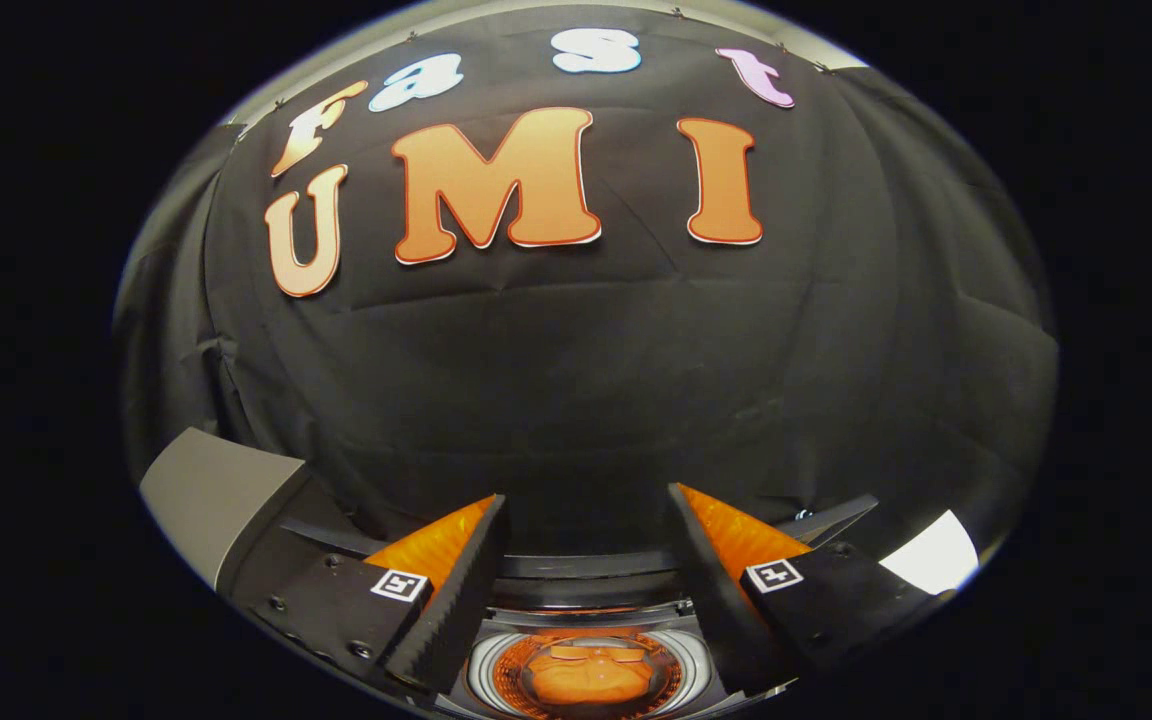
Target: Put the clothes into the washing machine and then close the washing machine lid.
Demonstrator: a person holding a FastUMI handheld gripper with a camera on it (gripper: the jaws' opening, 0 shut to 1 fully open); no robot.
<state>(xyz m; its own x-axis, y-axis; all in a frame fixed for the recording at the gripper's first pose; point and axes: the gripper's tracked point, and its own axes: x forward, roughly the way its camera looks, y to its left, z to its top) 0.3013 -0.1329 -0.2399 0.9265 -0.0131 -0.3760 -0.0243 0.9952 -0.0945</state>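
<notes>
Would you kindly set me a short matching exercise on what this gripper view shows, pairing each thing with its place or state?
Things:
1. gripper
2. washing machine drum
3. grey lid
4. orange clothes

Places or states:
a. lying inside the drum
b. raised, off to the left of the fingers
c. open, holding nothing
d. below, seen between the two fingers

Pairs: 1-c, 2-d, 3-b, 4-a

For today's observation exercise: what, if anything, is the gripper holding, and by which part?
Nothing. The gripper is open, its fingers apart above the washing machine drum, gripping nothing.
</notes>
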